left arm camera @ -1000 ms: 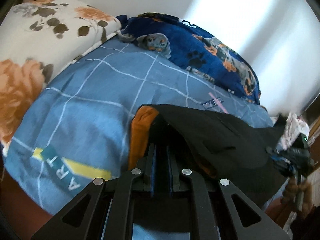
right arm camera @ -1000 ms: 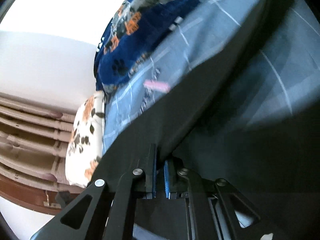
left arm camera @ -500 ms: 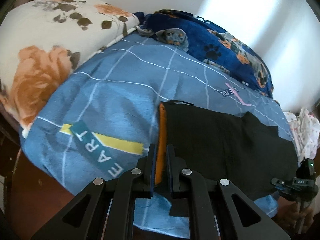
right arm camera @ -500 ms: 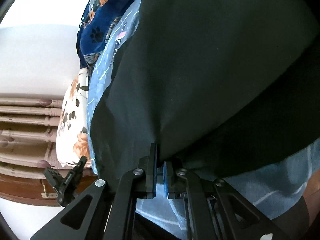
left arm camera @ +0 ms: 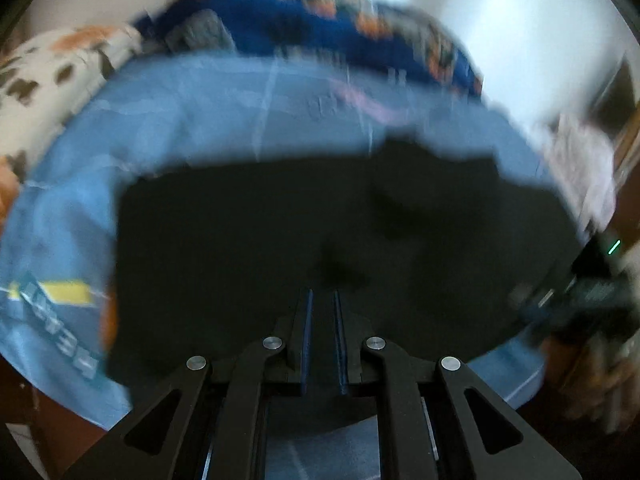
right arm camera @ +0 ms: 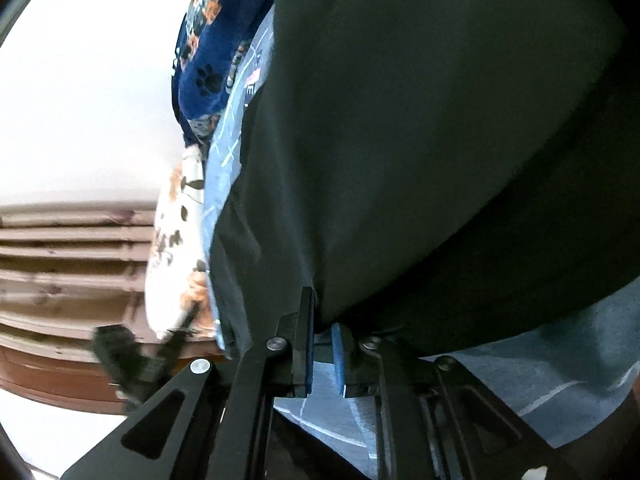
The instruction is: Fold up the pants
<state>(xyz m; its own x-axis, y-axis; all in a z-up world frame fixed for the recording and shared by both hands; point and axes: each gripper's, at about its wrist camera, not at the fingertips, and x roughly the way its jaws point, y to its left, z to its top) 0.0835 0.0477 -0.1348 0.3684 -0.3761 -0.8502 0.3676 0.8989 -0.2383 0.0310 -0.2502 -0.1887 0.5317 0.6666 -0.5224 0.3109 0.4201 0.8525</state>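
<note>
The pair of black cloth pants point(left arm camera: 280, 240) lies spread flat across the light blue bedcover with thin white grid lines point(left arm camera: 240, 112), filling the middle of the bed. The left wrist view is smeared with blur. A sliver of orange shows at the pants' left edge. The left gripper point(left arm camera: 322, 312) hangs right over the near edge of the dark cloth, its blue-padded jaws drawn almost together with only a narrow slit between them. Whether any cloth is nipped in that slit, the blur will not let anyone say.

Over to the right gripper point(right arm camera: 323, 320): its jaws are opening. Pale bedcover shows through the gap between the pads, and the pants' folded edge sits at the fingertips, draped over them rather than pinched. From this side the black cloth rises up and away in a broad sheet.

Beyond the pants, along the white wall, a dark blue plush blanket with paw prints and orange patches point(left arm camera: 320, 16) is heaped up. A white pillow with orange flowers point(left arm camera: 48, 72) sits at the far left corner.
</note>
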